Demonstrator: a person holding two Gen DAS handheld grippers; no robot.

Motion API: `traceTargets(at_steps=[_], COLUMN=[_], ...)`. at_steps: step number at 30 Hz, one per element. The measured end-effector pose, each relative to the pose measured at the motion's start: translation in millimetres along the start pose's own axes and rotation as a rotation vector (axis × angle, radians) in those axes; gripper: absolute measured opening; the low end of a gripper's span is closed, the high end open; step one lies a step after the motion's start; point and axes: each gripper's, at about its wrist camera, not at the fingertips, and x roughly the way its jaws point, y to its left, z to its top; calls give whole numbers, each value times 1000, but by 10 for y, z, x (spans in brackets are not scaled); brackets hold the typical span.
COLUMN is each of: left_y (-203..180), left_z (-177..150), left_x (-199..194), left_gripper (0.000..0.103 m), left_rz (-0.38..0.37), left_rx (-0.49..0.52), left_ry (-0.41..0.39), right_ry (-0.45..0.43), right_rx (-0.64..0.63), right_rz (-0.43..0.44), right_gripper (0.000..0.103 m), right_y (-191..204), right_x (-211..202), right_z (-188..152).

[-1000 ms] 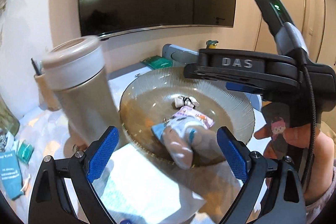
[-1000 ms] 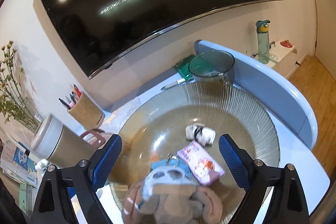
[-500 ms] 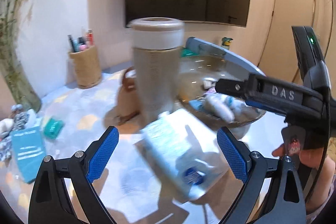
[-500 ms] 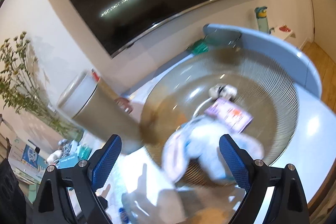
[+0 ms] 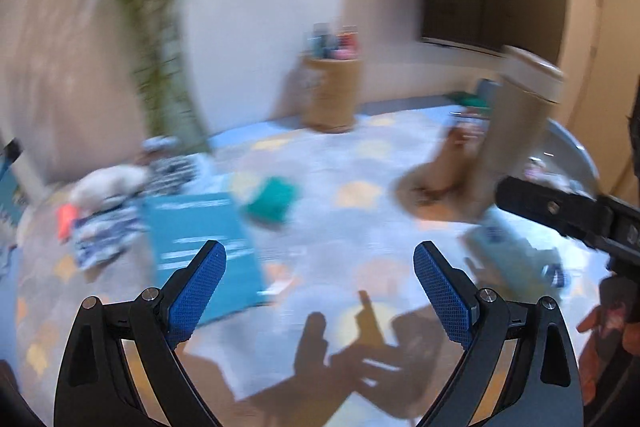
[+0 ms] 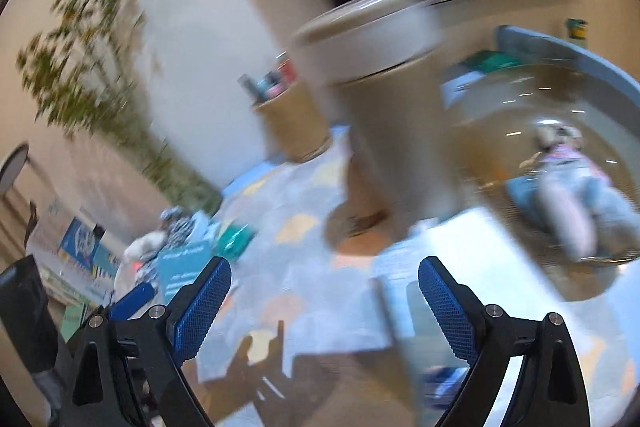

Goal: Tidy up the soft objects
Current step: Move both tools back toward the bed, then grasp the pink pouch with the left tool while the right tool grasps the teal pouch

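Note:
Both views are motion-blurred. A ribbed glass bowl (image 6: 592, 267) at the right holds a plush toy (image 6: 572, 211) and small soft items. More soft things lie in a pile (image 5: 108, 187) at the table's far left: a white plush and black-and-white cloth. The pile also shows in the right wrist view (image 6: 160, 239). My left gripper (image 5: 320, 283) is open and empty above the middle of the table. My right gripper (image 6: 324, 299) is open and empty, left of the bowl.
A tall beige tumbler (image 6: 384, 115) stands on a brown coaster. A pen holder (image 5: 330, 87) stands by the wall. A teal booklet (image 5: 200, 239), a small green packet (image 5: 272, 201), a wipes pack (image 5: 512, 255) and a plant vase (image 5: 168, 91) are on the table.
Both grippers have swung left, away from the bowl with the plush toy, so the left side of the table and its pile of soft things came into view. Both stayed open.

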Motion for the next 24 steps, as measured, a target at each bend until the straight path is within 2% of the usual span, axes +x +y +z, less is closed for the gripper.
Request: traceTargets(at_steps=[3,7,12,19,24], left_y=[341,879,1624,2650,3087], left_z=[6,19,4,-84,-70], left_x=[0,-33,12,253,563], left_gripper=[95,95,95,95,95], left_rz=[59,109,202,328,328], left_rx=[-13,-103,-207,-344,-416], left_ry=[0,-4,1,14,32], right_ry=[37,85,124,158,187], right_rx=[-35,-64,-136,-216,-223], right_rz=[21,59,36,-34,-57], right_gripper=[94,94,94,94,94], right_y=[268,622,1028,1237,1249], right_x=[264,632,1098,1670,2003], right_z=[-44,-83,-78,-59,-53])
